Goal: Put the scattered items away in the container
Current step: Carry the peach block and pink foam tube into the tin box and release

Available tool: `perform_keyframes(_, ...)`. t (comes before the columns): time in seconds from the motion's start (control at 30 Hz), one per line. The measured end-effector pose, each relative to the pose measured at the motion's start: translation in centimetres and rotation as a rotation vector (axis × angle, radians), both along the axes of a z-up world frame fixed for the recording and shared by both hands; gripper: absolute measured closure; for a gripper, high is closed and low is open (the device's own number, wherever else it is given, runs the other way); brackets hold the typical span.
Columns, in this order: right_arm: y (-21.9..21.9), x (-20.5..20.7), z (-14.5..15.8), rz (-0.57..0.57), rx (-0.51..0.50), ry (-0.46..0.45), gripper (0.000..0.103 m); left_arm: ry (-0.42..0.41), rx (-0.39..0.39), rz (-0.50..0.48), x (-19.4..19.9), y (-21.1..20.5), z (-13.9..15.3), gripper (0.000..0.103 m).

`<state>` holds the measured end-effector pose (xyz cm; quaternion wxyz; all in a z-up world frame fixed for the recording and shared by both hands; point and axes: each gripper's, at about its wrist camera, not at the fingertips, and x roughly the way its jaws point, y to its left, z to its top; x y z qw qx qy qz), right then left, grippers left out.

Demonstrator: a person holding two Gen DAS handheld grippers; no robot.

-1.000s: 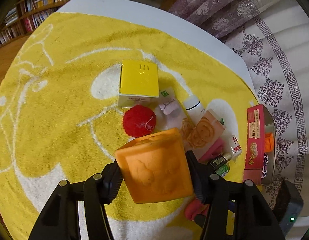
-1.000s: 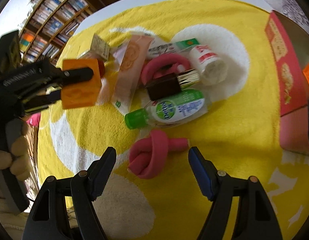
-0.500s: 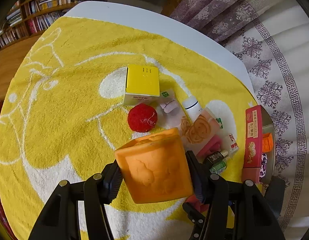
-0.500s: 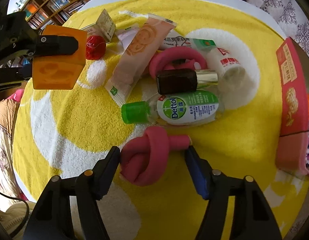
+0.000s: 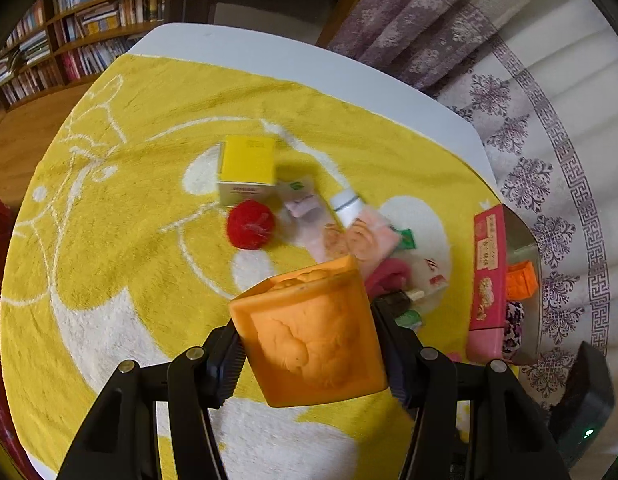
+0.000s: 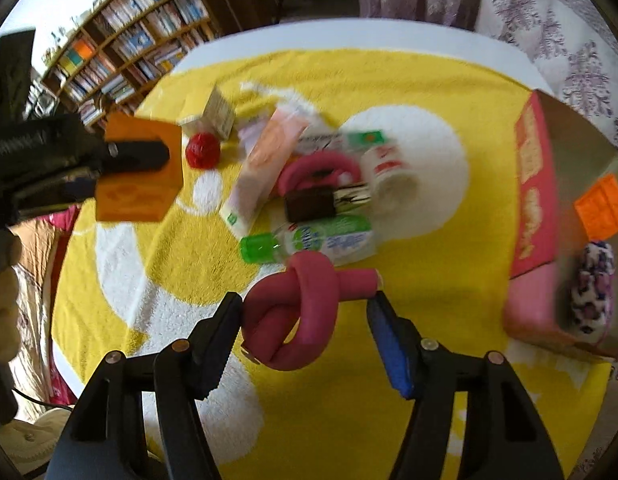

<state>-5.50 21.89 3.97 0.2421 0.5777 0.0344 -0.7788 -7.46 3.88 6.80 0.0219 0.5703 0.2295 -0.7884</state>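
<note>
while the left fingers (image 5: 309, 344) clamp an orange block (image 5: 313, 332), the right fingers (image 6: 305, 320) pinch a knotted pink foam tube (image 6: 297, 312).

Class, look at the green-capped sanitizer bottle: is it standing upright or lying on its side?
Lying on its side. The sanitizer bottle rests lengthwise on the yellow towel, cap pointing sideways.

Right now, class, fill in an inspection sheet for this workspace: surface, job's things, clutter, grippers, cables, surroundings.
Surface: yellow towel over a white table.
Job's things: orange block, pink foam knot; pink box at the right edge holds an orange piece and a spotted pouch.
Clutter: yellow carton, red ball, green-capped bottle, dark bottle, sachets.
Grippers: left gripper shut on the block; right gripper around the knot, lifted.
Cables: nothing seen.
Surroundings: bookshelves, curtain.
</note>
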Motion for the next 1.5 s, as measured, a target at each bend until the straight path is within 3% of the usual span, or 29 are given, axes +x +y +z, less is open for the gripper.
perform_keyframes(0.17,3.6,-1.1,2.4,-0.082,-0.034,0.057,0.035,0.025,-0.011,-0.041,-0.4,3.5,1.4,0.043)
perform_keyframes(0.5,16.4,-2.2,6.9,-0.332,-0.055,0.175,0.035,0.09,-0.014,-0.2,-2.6,14.1,4.3,0.043)
perform_keyframes(0.7,21.7,-2.3,8.6,-0.403,-0.059,0.224,0.035,0.134,-0.012,-0.287,-4.0,20.1,6.0,0.043)
perform_keyframes(1.07,24.3,-3.1,10.3,-0.382,-0.088,0.29,0.035,0.21,-0.014,-0.358,-5.9,26.6,9.1,0.042)
perform_keyframes(1.17,24.3,-3.6,10.2,-0.379,-0.086,0.299,0.033,0.218,-0.003,-0.36,-6.5,27.3,9.4,0.041)
perform_keyframes(1.27,24.4,-4.3,9.7,-0.381,-0.094,0.281,0.027,0.227,-0.006,-0.36,-6.7,27.7,9.6,0.031)
perform_keyframes(1.5,25.6,-4.6,8.7,-0.417,-0.117,0.254,0.024,0.211,-0.012,-0.327,-6.7,26.8,9.2,0.031)
